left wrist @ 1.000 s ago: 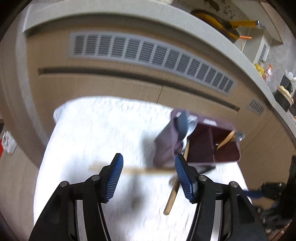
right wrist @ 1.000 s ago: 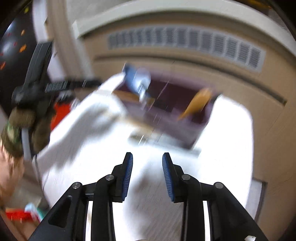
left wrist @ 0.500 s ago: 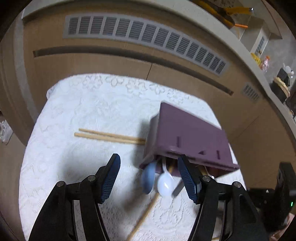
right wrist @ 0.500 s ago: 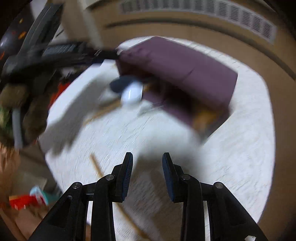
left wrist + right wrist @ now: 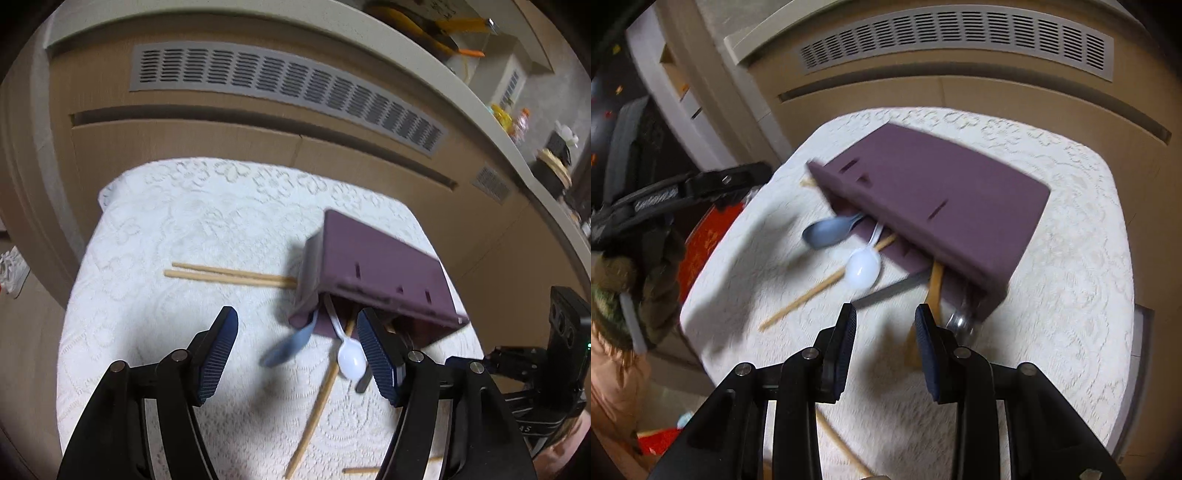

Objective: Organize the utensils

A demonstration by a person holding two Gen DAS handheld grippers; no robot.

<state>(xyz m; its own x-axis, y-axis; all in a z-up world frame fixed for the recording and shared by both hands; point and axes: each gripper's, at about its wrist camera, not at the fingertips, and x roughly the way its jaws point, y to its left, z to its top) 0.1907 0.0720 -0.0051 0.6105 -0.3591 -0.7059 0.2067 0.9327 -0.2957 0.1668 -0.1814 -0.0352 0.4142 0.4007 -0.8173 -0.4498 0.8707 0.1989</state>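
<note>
Organizer newly overturned, left fingers wider

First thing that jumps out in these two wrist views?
The purple utensil organizer lies tipped over near the middle of the white lace tablecloth, its open side facing the grippers. A blue spoon, a white plastic spoon and a wooden chopstick stick out of its mouth onto the cloth. Two more chopsticks lie side by side to its left in the left wrist view.
</note>
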